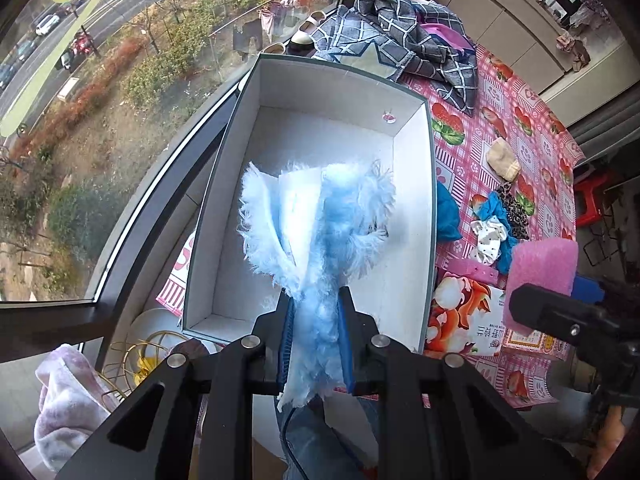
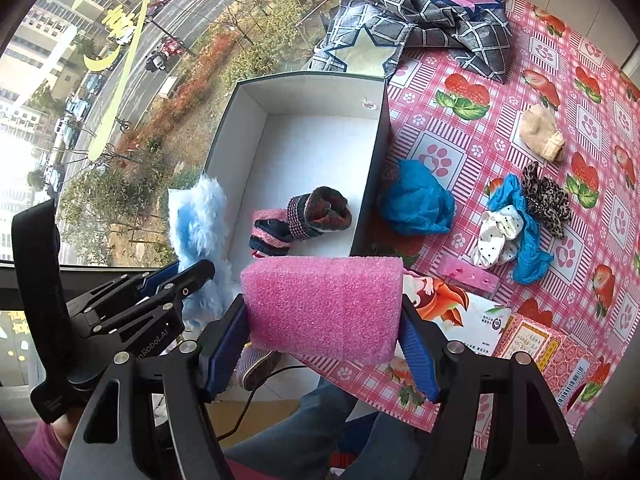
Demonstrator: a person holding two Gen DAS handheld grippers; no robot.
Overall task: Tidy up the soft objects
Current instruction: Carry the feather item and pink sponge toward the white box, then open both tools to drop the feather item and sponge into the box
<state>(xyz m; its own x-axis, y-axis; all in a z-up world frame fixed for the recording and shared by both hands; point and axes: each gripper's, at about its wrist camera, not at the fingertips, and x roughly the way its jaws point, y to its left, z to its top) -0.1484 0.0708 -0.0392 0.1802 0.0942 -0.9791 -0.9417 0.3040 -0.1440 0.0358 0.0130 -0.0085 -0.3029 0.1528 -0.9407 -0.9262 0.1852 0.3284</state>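
My left gripper [image 1: 316, 312] is shut on a fluffy light-blue cloth [image 1: 320, 220] and holds it above the near end of an open white box [image 1: 412, 200]. It also shows in the right wrist view [image 2: 184, 276], with the blue cloth [image 2: 200, 216] beside the box's [image 2: 376, 152] left wall. My right gripper [image 2: 324, 320] is shut on a pink foam block [image 2: 324, 304], just in front of the box's near edge. A striped dark and pink sock [image 2: 304, 220] lies inside the box.
On the pink strawberry tablecloth [image 2: 500, 92] lie a blue cloth ball [image 2: 416, 200], a beige sock [image 2: 540, 132], a bundle of blue, white and leopard scrunchies [image 2: 516, 224], a small pink foam strip [image 2: 468, 276] and plaid fabric [image 2: 424, 20]. A window is at left.
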